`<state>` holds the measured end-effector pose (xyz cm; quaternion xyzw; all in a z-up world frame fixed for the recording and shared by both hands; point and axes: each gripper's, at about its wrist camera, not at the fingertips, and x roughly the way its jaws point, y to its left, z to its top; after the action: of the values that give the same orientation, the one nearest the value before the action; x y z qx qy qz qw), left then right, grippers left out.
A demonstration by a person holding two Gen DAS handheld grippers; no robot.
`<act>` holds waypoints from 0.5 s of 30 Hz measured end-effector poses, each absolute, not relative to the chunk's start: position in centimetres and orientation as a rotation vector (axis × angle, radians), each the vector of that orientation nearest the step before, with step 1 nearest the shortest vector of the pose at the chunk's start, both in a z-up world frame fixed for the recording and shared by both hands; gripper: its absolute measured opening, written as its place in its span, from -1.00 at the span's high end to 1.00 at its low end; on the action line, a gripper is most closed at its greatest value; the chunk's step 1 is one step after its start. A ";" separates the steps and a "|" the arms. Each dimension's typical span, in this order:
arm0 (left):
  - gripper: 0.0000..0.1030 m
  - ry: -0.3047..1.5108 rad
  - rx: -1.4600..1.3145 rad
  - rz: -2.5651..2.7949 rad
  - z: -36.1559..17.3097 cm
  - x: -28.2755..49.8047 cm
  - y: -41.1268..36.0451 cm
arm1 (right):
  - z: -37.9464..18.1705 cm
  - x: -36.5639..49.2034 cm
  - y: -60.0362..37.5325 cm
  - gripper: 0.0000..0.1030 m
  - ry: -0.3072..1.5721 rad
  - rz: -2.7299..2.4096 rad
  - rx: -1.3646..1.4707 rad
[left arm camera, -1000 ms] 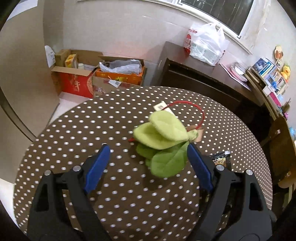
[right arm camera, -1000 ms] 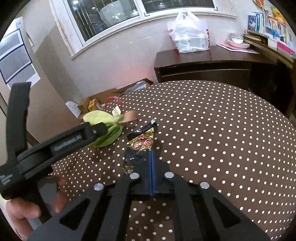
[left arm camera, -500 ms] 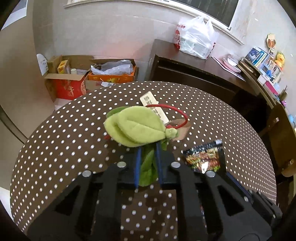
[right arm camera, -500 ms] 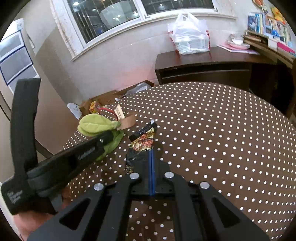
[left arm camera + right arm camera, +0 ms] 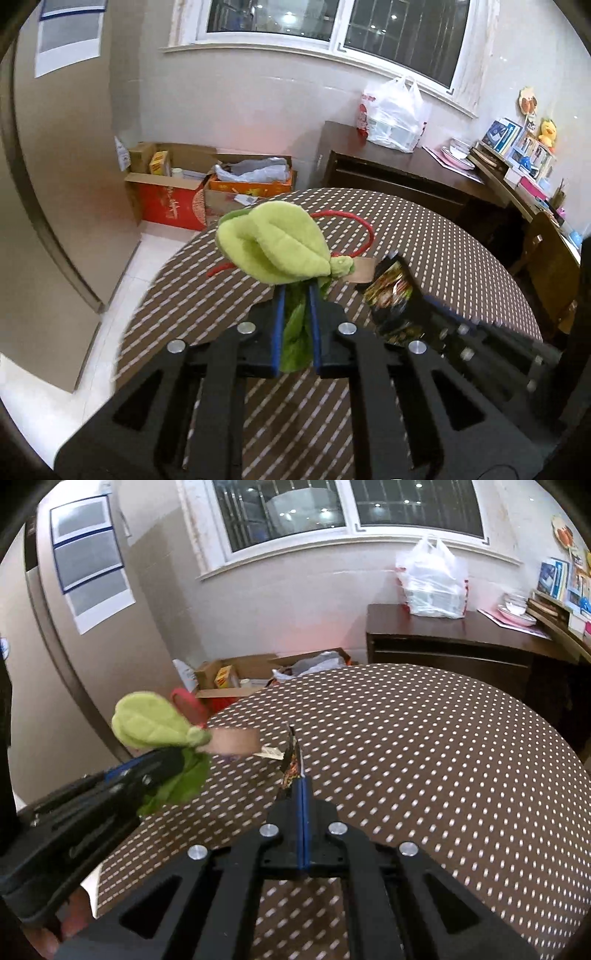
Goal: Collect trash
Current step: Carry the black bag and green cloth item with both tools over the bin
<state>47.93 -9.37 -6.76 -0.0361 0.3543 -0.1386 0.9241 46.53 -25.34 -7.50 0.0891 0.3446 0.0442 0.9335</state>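
Note:
A green plush leaf ornament (image 5: 273, 247) with a red cord loop and a brown tag hangs lifted above the brown polka-dot round table (image 5: 443, 251). My left gripper (image 5: 294, 295) is shut on its lower dark-green leaf. From the right wrist view the same leaf ornament (image 5: 151, 723) shows at the left, clamped in the left gripper (image 5: 173, 760). My right gripper (image 5: 300, 781) is shut on a dark snack wrapper (image 5: 290, 764), seen edge-on and held above the table (image 5: 424, 738). The wrapper (image 5: 391, 291) also appears at the right of the left wrist view.
Open cardboard boxes (image 5: 207, 192) with packaging stand on the floor beyond the table. A dark wooden sideboard (image 5: 406, 173) carries a white plastic bag (image 5: 393, 110). Shelves with books and toys (image 5: 524, 155) line the right wall. A wooden chair (image 5: 546, 266) stands at the right.
My left gripper closed on the leaf ornament and lifted it off the table. The right gripper raised the wrapper off the table and rolled it edge-on. Both moved toward the table's left edge.

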 end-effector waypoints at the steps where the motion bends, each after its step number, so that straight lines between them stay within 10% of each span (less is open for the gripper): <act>1: 0.77 0.718 -0.080 -0.283 -6.5 46.8 -8.2 | -7.1 45.9 -24.9 0.97 0.700 0.101 0.182; 15: 0.77 0.659 -0.147 -0.143 -6.4 34.3 6.3 | -3.3 35.5 -10.5 0.97 0.662 0.375 0.045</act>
<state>34.28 6.33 -6.41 -0.0720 0.3229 -0.0703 0.9411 35.55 -10.52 -3.35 0.0221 0.3231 0.1828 0.9283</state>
